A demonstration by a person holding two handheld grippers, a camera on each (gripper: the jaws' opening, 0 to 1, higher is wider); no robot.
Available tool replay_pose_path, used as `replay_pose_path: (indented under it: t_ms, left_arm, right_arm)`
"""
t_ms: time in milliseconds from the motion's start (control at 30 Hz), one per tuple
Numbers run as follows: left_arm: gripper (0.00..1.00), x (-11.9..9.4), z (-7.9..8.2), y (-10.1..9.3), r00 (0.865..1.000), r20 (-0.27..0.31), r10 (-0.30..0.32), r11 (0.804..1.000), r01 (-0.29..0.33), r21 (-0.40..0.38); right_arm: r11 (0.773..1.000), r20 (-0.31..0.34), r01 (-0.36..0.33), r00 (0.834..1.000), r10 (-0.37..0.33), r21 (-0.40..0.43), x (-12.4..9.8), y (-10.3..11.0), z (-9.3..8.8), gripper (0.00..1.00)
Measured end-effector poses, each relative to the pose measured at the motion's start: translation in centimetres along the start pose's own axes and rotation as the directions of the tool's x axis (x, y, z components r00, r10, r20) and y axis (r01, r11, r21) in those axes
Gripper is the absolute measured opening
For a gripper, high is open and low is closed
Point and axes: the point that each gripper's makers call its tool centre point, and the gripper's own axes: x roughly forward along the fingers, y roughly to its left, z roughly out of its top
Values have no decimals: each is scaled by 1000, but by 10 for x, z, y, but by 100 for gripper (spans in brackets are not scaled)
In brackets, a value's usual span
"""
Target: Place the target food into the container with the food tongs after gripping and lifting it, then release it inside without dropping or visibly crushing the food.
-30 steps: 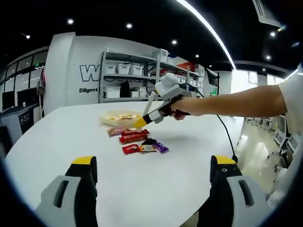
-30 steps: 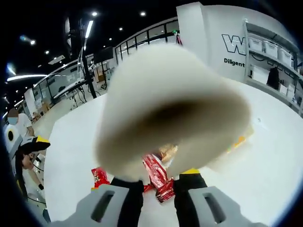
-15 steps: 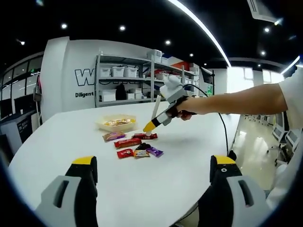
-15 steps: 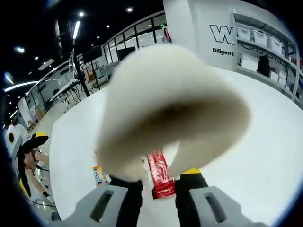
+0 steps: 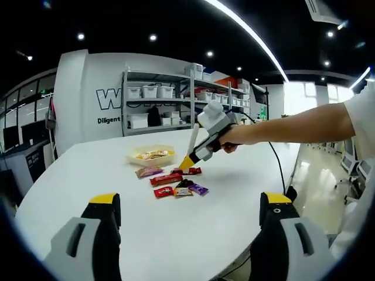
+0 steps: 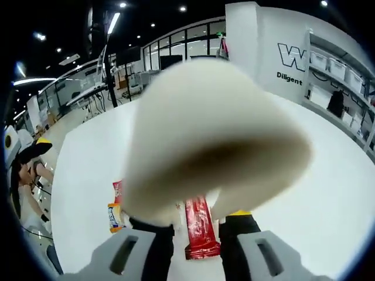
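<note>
The red snack bar (image 6: 200,228) lies flat on the white tabletop (image 6: 88,170), its long axis running straight away from the right gripper (image 6: 198,225), near end between the two jaws and far end pointing toward the tongs' tips. A second packet with orange and white print (image 6: 116,214) lies just to its left, touching a red one (image 6: 117,188) behind it.

The right gripper view looks from close above the table: the cream food tongs (image 6: 214,140) bulge across the middle, blurred, and their arms run down to the two black jaws. The jaws stand somewhat apart, pressed on the tongs' arms and holding them; the tongs' tips are hidden, so I cannot tell whether they touch the bar.

The left gripper view gives the wider scene. The snack packets (image 5: 176,182) sit in a loose cluster near the middle of the tabletop, with the shallow cream container (image 5: 151,155) just beyond them toward the far edge. A person's arm (image 5: 293,126) reaches in from the right, lowering the tongs to the cluster's far side. The left gripper (image 5: 190,208) hangs over the near edge, jaws wide apart, gripping nothing.
</note>
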Motion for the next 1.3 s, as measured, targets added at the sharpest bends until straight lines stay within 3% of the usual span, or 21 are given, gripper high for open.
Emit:
replay_pose_path:
  t_ms: [133, 200, 467, 500, 533, 567, 600, 633, 667, 933, 1033, 1300]
  left_arm:
    - [97, -1, -2, 5, 1000, -5, 9, 1000, -9, -3]
    - [97, 0, -3, 6, 1000, -6, 9, 1000, -9, -8]
    - [96, 9, -7, -1, 1000, -10, -12, 1000, 12, -11]
    - [96, 10, -8, -1, 1000, -11, -12, 1000, 12, -11]
    - [96, 11, -9, -1, 1000, -11, -12, 1000, 12, -10]
    - [96, 11, -10, -1, 1000, -13, -13, 1000, 13, -10]
    - [96, 12, -11, -1, 1000, -15, -15, 1000, 15, -14]
    - [96, 12, -11, -1, 1000, -15, -16, 1000, 15, -16]
    - [96, 12, -11, -1, 1000, -15, -17, 1000, 17, -16]
    - [96, 15, -15, 7, 1000, -19, -8, 1000, 7, -26]
    - [96, 18, -14, 5, 1000, -17, -11, 1000, 11, -27]
    - [96, 28, -18, 6, 1000, -22, -20, 999, 19, -31]
  right_arm:
    - [1000, -18, 5, 1000, -5, 12, 2, -4, -8, 24]
    - [999, -5, -3, 1000, 4, 44, -2, -3, -8, 23]
    - [999, 22, 0, 1000, -1, 42, 1, -7, -7, 21]
    - [998, 24, 3, 1000, -4, 55, 1, -7, -7, 17]
    - [985, -6, 61, 998, -61, 161, -2, -16, -10, 16]
    - [973, -14, 55, 999, -53, 223, -3, -15, -11, 15]
    - [963, 14, 33, 999, -38, 269, -3, -15, -7, 15]
    - [961, 77, 25, 996, -48, 274, -5, -21, 1, 15]
    - [961, 97, -8, 995, -20, 277, -6, -22, 4, 16]
    - [959, 162, -6, 986, -42, 283, -17, -33, 24, 17]
    - [959, 190, -4, 980, -51, 282, -22, -34, 40, 17]
    - [964, 211, 15, 975, -74, 267, -15, -55, 65, 17]
